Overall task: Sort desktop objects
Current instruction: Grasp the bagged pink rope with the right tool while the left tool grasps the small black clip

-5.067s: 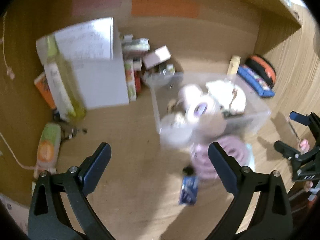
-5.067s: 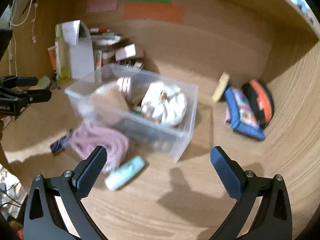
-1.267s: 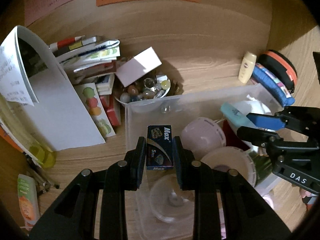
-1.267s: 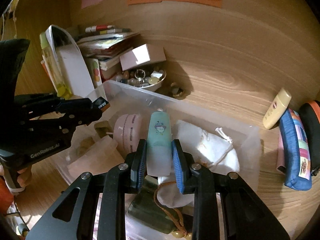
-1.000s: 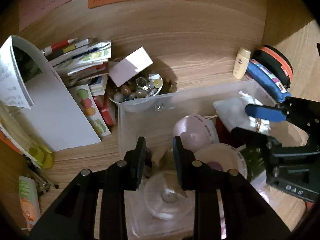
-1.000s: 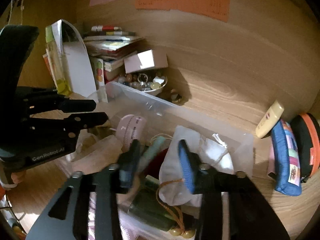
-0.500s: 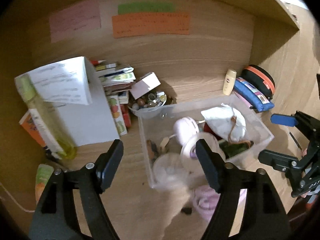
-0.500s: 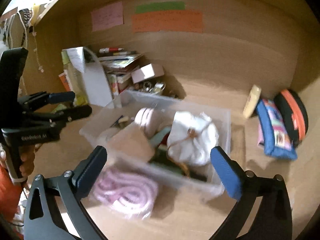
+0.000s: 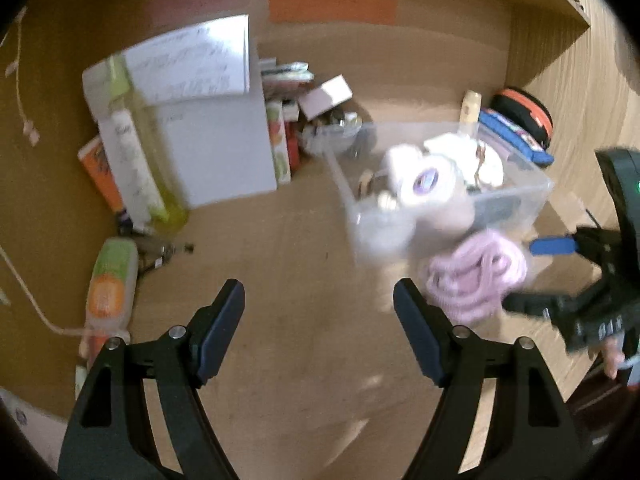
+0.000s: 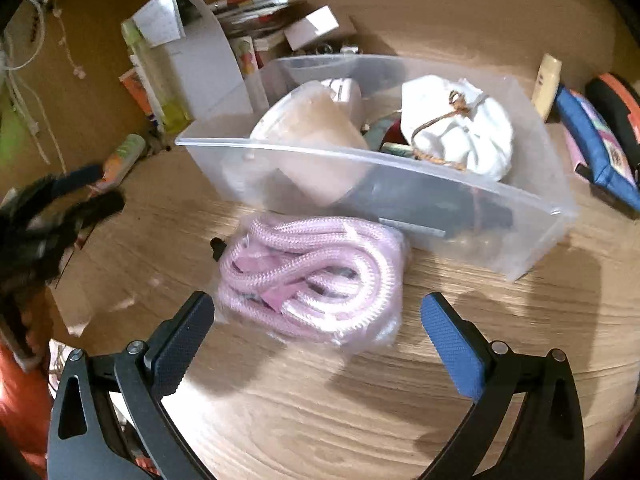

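Note:
A clear plastic bin point(image 10: 400, 168) on the wooden desk holds a white drawstring pouch point(image 10: 460, 132), tape rolls and other small items; it also shows in the left wrist view point(image 9: 532, 196). A coiled pink rope in a clear bag point(image 10: 316, 276) lies on the desk just in front of the bin, also seen in the left wrist view point(image 9: 476, 276). My right gripper point(image 10: 320, 340) is open and empty, its jaws spread on either side of the rope's near end. My left gripper point(image 9: 320, 320) is open and empty above bare desk, left of the rope.
Books, white paper and a yellow-green bottle point(image 9: 136, 160) stand at the back left. An orange-green tube point(image 9: 108, 284) lies at the left. A blue pencil case point(image 10: 596, 148), a black-orange case point(image 10: 616, 100) and a small cream bottle point(image 10: 546, 80) lie right of the bin.
Both grippers let go of their items into the bin, opened wide and pulled back. The right gripper has since dropped low over the pink rope; the left has swung left over bare desk.

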Demonstrator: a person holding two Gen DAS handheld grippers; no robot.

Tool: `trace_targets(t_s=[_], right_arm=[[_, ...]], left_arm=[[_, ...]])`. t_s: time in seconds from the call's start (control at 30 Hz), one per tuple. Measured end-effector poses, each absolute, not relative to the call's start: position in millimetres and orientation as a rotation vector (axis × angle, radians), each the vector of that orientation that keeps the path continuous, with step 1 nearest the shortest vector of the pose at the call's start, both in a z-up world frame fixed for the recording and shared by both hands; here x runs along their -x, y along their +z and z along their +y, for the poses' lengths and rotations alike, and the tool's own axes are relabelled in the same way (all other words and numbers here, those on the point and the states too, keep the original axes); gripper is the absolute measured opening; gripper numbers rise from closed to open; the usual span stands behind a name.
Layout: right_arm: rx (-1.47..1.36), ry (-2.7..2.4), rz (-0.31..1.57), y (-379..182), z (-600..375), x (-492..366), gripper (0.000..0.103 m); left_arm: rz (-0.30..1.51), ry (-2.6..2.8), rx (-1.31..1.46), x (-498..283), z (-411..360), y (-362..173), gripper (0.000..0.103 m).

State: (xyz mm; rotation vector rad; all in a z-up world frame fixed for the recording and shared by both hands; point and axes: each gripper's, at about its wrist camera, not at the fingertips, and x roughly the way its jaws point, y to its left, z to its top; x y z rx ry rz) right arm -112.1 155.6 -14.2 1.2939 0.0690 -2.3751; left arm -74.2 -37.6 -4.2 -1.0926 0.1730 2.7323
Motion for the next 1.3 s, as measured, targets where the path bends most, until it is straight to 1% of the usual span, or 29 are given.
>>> trace_targets(t_s=[0.17, 0.27, 0.43, 0.6, 0.83, 0.97, 1.07, 1.27, 1.3], right_arm=[[-1.353, -2.370, 0.056, -21.2, 141.4, 126.9, 0.103], [-1.400, -2.388, 0.097, -30.9, 130.7, 128.0, 0.103], [-1.383, -2.403, 0.149, -32.6, 118.0, 126.7, 0.103], [-1.390, -2.392, 0.161, -33.5, 116.7, 128.5, 0.103], [-1.383, -2.352, 0.195, -33.7, 111.9, 121.3, 0.103], [-1.332, -2.331, 0.244, -34.7, 105.7, 117.2, 0.103], [-1.310, -2.299, 0.239, -35.6, 112.7, 115.8, 0.103], [-1.289, -2.291, 0.216, -35.5, 131.5, 108.0, 0.094], [-1.286, -2.296, 0.210, -36.6, 130.9, 106.9, 0.093]], left_arm=[[0.197, 2.734, 1.119, 61.5, -44.8, -16.0, 0.076], [0.191, 2.723, 1.127, 58.7, -47.8, -20.7, 0.077], [0.178, 2.703, 1.133, 60.1, -49.0, -25.5, 0.076], [0.180, 2.672, 1.140, 63.3, -44.8, -29.6, 0.076], [0.240, 2.637, 1.152, 63.6, -33.0, -39.6, 0.077], [0.231, 2.624, 1.185, 67.3, -32.7, -45.1, 0.077], [0.215, 2.607, 1.194, 68.9, -32.7, -45.5, 0.077], [0.271, 2.557, 1.177, 70.8, -12.7, -46.6, 0.076], [0.283, 2.545, 1.176, 71.8, -8.1, -47.5, 0.074]])
